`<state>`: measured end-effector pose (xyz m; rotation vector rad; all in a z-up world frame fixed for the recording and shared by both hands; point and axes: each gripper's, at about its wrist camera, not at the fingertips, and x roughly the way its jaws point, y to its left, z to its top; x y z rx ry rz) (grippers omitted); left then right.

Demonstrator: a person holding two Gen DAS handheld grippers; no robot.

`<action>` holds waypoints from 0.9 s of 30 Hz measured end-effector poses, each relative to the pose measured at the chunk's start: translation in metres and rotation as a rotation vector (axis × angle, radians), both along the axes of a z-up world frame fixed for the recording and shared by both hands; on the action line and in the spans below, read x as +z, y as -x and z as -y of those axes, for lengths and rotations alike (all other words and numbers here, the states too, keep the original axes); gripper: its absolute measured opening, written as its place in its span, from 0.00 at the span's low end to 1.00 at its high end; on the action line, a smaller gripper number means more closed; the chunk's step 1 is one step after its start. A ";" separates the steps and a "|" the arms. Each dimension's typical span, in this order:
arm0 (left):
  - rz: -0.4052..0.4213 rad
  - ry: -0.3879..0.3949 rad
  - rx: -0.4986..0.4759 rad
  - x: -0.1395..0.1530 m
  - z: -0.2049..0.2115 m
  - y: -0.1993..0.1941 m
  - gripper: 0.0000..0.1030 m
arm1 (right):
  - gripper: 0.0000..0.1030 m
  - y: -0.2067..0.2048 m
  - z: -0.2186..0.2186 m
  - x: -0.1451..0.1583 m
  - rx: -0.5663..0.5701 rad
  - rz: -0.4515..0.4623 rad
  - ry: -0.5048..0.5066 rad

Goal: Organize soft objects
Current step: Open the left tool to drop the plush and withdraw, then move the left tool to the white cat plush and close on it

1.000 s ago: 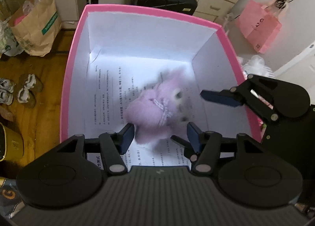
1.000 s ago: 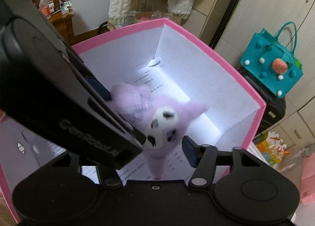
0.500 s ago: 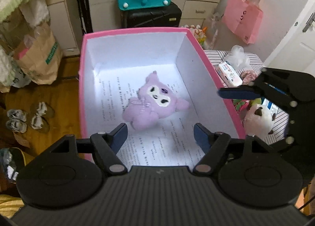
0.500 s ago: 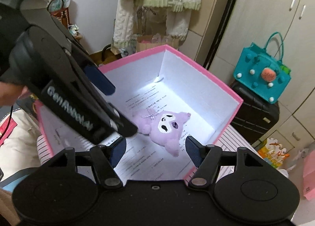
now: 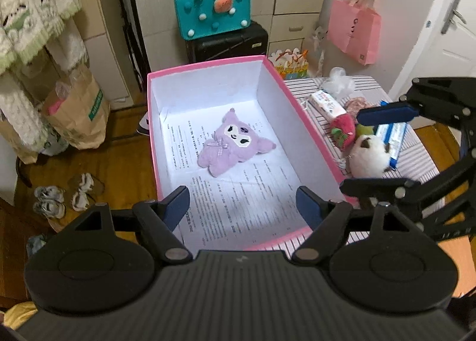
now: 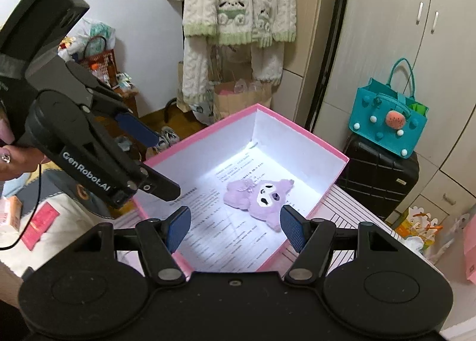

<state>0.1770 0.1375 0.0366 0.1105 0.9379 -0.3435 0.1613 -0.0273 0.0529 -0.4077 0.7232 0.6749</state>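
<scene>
Two grippers hang above the pink box (image 5: 309, 121), and we hold both with nothing in them. Nearest the lens, our left gripper (image 5: 242, 205) has just been opening its jaws; they now stand wide, with only the printed paper lining the box floor showing between the blue pads. Our right gripper (image 6: 233, 223) is likewise wide and empty, its pads framing the near end of the box from the opposite side.

Beyond the jaws, the purple plush (image 5: 230, 141) lies flat on its back in the middle of the box, face up, touching neither gripper. Its body runs slantwise across the floor, head toward the box's right wall, feet toward the left one. We judge that one soft object is now stowed.

Further right, outside the box, the remaining soft things wait on the striped tabletop (image 5: 416, 159): a white plush (image 5: 369, 156) just beside the box wall, a red strawberry plush (image 5: 343, 131) behind it, then tissue packs (image 5: 325, 101) and a crumpled plastic bag (image 5: 337, 81). In the left wrist view the right gripper (image 5: 377, 147) sits almost over the white plush, so we judge that hand the nearer for the next pick, with the toy lying below and slightly ahead of its spread jaws. Our left gripper would have to cross the box wall to reach that cluster.
</scene>
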 end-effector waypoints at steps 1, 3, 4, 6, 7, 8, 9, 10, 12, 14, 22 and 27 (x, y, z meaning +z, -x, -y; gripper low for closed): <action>0.009 -0.008 -0.008 0.003 0.001 0.007 0.77 | 0.69 0.005 0.002 0.004 0.000 0.001 -0.008; 0.030 -0.030 -0.022 0.008 0.005 0.019 0.78 | 0.69 0.013 0.005 0.010 0.001 -0.002 -0.026; 0.044 -0.043 -0.030 0.010 0.007 0.026 0.79 | 0.69 0.017 0.007 0.012 0.004 -0.003 -0.031; 0.066 -0.068 -0.037 0.013 0.012 0.038 0.84 | 0.69 0.026 0.011 0.018 0.010 0.001 -0.041; 0.079 -0.086 -0.048 0.014 0.015 0.045 0.84 | 0.70 0.030 0.012 0.020 0.013 0.002 -0.045; 0.088 -0.101 -0.062 0.016 0.019 0.051 0.84 | 0.70 0.035 0.014 0.022 0.014 0.002 -0.049; 0.094 -0.112 -0.073 0.016 0.022 0.056 0.85 | 0.70 0.039 0.016 0.024 0.010 0.003 -0.050; 0.097 -0.117 -0.080 0.016 0.025 0.061 0.85 | 0.70 0.043 0.019 0.026 0.004 0.004 -0.054; 0.089 -0.117 -0.095 0.016 0.031 0.067 0.86 | 0.70 0.051 0.023 0.028 0.002 0.008 -0.059; 0.077 -0.110 -0.108 0.016 0.037 0.074 0.86 | 0.70 0.058 0.028 0.030 0.003 0.007 -0.067; 0.071 -0.126 -0.168 0.010 0.066 0.098 0.89 | 0.71 0.081 0.046 0.028 0.003 -0.015 -0.078; 0.029 -0.093 -0.247 0.004 0.084 0.101 0.90 | 0.74 0.092 0.063 0.020 -0.018 -0.022 -0.073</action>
